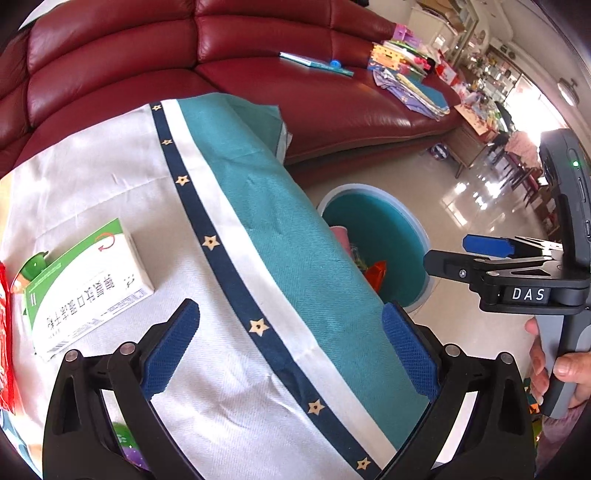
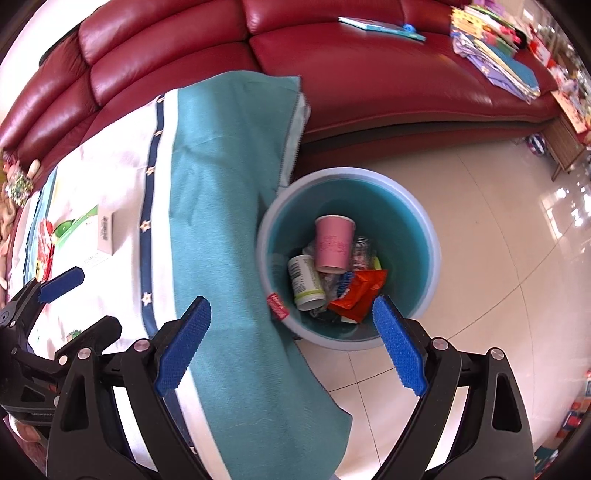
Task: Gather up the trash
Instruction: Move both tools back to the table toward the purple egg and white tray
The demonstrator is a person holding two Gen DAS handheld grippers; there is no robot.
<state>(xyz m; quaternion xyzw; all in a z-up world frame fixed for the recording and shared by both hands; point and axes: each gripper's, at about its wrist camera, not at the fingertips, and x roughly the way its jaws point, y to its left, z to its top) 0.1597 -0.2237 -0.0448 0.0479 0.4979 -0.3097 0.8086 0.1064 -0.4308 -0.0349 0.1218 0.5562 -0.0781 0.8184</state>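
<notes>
A round blue bin (image 2: 424, 236) stands on the floor beside the cloth-covered table. Inside it lie a pink paper cup (image 2: 334, 243), a white bottle (image 2: 306, 282) and an orange wrapper (image 2: 360, 291). My right gripper (image 2: 291, 343) hangs open above the bin's near rim, with nothing between its fingers. My left gripper (image 1: 290, 350) is open over the tablecloth (image 1: 229, 369), empty too. A green and white box (image 1: 88, 284) lies on the cloth to its left, with a red packet (image 1: 5, 332) at the frame's edge. The bin (image 1: 402, 229) shows partly behind the table's edge in the left wrist view.
A red leather sofa (image 2: 369, 74) runs behind the table, with a book (image 2: 380, 26) and a pile of toys and papers (image 2: 495, 51) on it. Glossy tiled floor (image 2: 498, 258) spreads to the right. A hand (image 1: 546, 365) holds the right gripper's handle.
</notes>
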